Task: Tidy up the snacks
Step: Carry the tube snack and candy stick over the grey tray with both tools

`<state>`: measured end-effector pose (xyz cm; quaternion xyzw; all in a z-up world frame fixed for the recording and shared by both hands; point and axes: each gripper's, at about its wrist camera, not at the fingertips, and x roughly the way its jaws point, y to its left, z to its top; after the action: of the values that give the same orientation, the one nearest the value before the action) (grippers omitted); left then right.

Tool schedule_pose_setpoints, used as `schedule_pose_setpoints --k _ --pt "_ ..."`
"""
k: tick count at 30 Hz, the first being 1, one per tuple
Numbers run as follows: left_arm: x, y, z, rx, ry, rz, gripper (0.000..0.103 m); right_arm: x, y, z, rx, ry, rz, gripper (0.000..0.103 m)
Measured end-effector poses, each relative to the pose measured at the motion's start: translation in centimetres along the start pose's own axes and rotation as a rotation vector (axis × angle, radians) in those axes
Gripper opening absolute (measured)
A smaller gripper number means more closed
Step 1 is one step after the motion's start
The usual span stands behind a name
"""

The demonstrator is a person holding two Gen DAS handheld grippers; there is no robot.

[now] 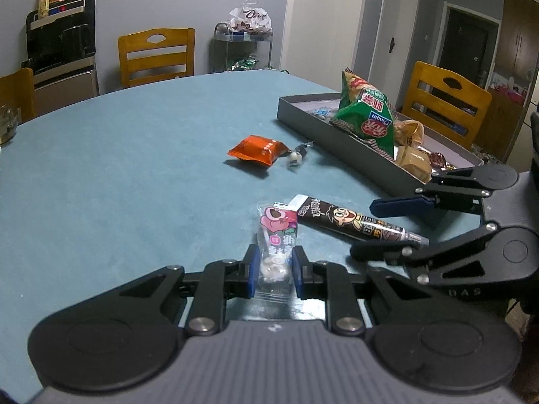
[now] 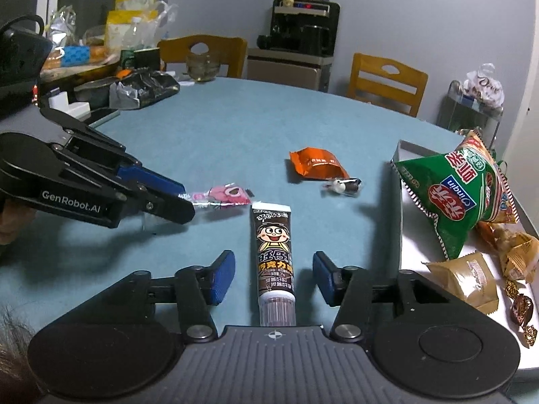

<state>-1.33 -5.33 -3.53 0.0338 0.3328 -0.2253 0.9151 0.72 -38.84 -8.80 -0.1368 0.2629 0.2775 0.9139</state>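
My left gripper is shut on a clear pink candy packet, held just above the blue table; it shows from the side in the right wrist view. My right gripper is open, its pads either side of a brown chocolate tube lying on the table, not touching it. The tube also shows in the left wrist view. An orange packet and a small black-and-white candy lie further out. A grey tray holds a green chip bag and brown wrapped snacks.
Wooden chairs stand around the table. A wire rack with a white bag and a black appliance stand by the wall. Bags and dishes crowd the table's far left in the right wrist view.
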Motion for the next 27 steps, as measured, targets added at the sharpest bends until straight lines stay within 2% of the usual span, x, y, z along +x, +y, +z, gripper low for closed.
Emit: schedule_pose_setpoints --k 1,6,12,27 --pt "0.0 0.0 0.0 0.0 0.001 -0.001 0.017 0.0 0.0 -0.1 0.003 -0.001 0.01 0.038" --pt "0.3 0.0 -0.1 -0.004 0.005 0.0 0.017 -0.2 0.0 -0.1 0.033 0.0 0.039 0.025" --pt "-0.1 0.0 0.1 -0.007 -0.012 0.002 0.017 -0.3 -0.2 0.0 0.057 -0.008 0.039 0.024" --pt "-1.5 0.3 0.8 -0.005 -0.048 -0.004 0.017 -2.6 -1.5 2.2 0.056 -0.121 0.011 0.024"
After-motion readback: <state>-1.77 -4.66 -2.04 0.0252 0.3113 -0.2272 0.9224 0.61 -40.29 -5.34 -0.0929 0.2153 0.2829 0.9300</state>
